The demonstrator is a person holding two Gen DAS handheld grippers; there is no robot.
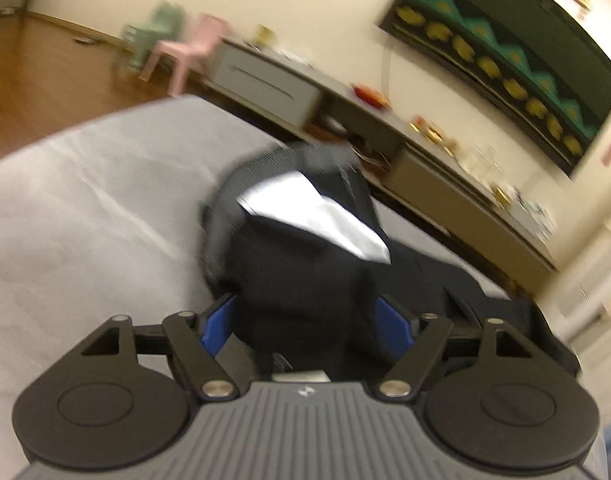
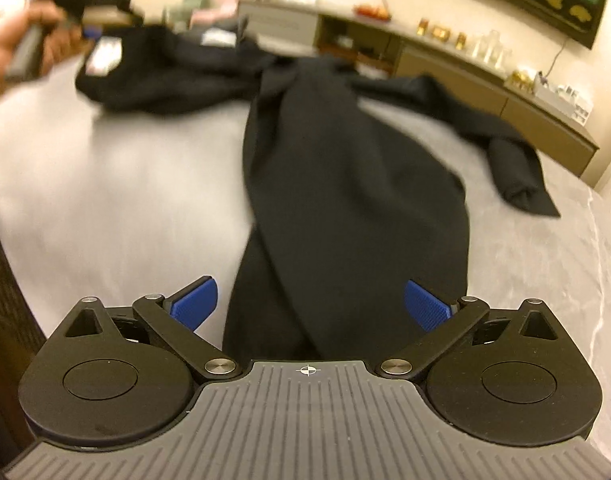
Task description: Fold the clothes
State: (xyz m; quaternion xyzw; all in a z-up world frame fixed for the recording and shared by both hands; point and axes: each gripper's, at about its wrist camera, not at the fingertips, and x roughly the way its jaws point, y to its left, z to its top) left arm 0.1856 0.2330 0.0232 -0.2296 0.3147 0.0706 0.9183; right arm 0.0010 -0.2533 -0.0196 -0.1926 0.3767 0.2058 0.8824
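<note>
Grey cloth-covered table [image 2: 117,200], wood floor [image 1: 45,68] beyond its far edge, low sideboard [image 1: 445,184] along the cream wall. Black crumpled trousers [image 2: 345,184] sprawl across the middle; left half bare. Left gripper [image 1: 305,312] spread, a bunched waistband end between its blue pads, grip unclear. Right gripper [image 2: 309,300] spread wide over a leg, pads clear.

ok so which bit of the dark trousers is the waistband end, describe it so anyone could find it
Start at the grey bed cover, where the dark trousers lie in a long twist. Follow them to the bunched end in front of the left gripper. That end alone shows a white lining and a grey band.
</note>
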